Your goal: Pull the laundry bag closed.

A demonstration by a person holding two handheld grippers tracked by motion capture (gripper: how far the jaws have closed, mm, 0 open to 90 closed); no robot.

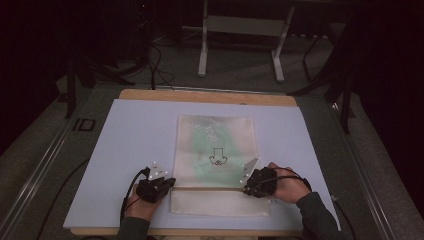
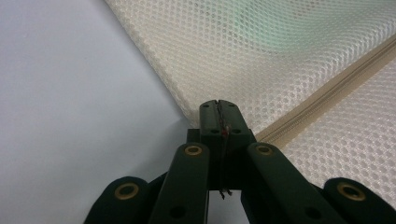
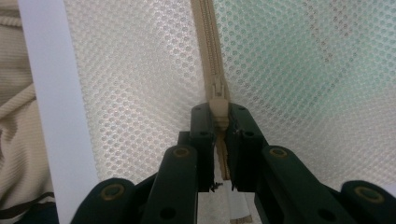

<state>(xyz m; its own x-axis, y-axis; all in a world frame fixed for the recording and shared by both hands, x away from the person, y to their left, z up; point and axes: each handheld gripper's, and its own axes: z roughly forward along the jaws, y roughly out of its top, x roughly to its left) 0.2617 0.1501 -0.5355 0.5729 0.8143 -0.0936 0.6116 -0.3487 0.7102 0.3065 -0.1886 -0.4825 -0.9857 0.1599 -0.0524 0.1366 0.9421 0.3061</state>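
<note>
A cream mesh bag (image 1: pixel 215 142) lies flat on the mat, with something pale green (image 1: pixel 200 140) inside and a small black drawing (image 1: pixel 217 158) showing through. Its beige zipper (image 1: pixel 210 188) runs across the near part. My left gripper (image 1: pixel 171 182) is at the bag's left edge beside the zipper's end (image 2: pixel 299 119). In the left gripper view the gripper (image 2: pixel 218 109) is shut, pinching the mesh edge. My right gripper (image 1: pixel 246 186) is at the zipper's right end. There the gripper (image 3: pixel 219 116) is shut on the zipper pull (image 3: pixel 218 108), and the zipper teeth (image 3: pixel 208 42) run straight ahead.
The bag rests on a light blue mat (image 1: pixel 135 130) over a wooden tabletop (image 1: pixel 200 95). A white stand (image 1: pixel 240 25) and cables are on the floor behind the table. Ribbed beige cloth (image 3: pixel 16 116) lies past the mat's edge in the right gripper view.
</note>
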